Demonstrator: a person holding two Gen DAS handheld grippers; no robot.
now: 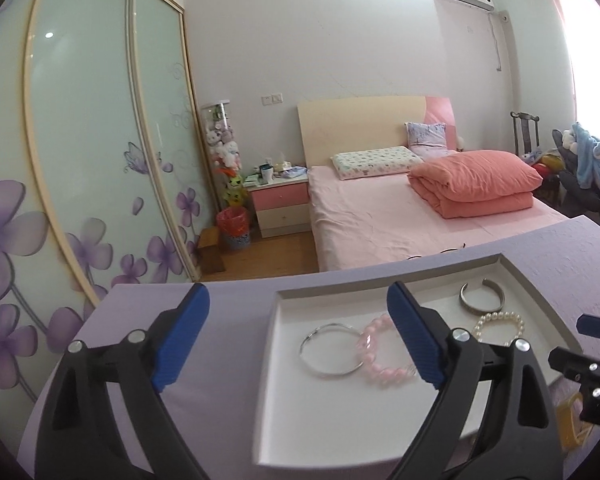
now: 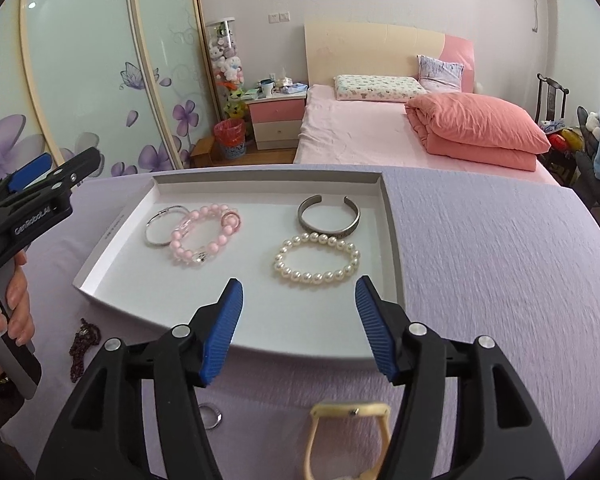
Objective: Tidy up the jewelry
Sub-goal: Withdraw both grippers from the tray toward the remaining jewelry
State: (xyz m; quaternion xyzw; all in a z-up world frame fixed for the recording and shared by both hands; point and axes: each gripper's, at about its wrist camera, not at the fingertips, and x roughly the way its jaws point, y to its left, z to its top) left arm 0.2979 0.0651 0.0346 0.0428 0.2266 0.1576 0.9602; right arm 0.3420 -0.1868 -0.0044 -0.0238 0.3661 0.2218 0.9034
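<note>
**Four bracelets trayed, three pieces still loose**

Nearest the right cam: a pale yellow watch w/ matching strap [image 2: 350,424] on the lilac tablecloth [image 2: 500,280], below and just behind the blue pads of the right gripper [image 2: 299,322]. Jaws spread wide, holding nothing, so probably lined up for the next pick. A small silver ring [image 2: 211,416] sits under the left-side jaw; a dark beaded chain [image 2: 82,342] lies further left, by the tray's near corner. None of the three is in the tray yet.

Ahead of the jaws, the shallow white cardboard tray [image 2: 112,276] holds a white pearl bracelet [image 2: 317,259] touching a grey metal cuff [image 2: 329,216], and a pink bead bracelet [image 2: 204,236] overlapping a thin silver bangle [image 2: 162,230]. They're grouped in pairs, apparently to leave bare floor near the front.

Left gripper [image 1: 300,336]: also spread, empty, hovering over the tray's left edge; bangle between its pads in view, likely waiting.
</note>
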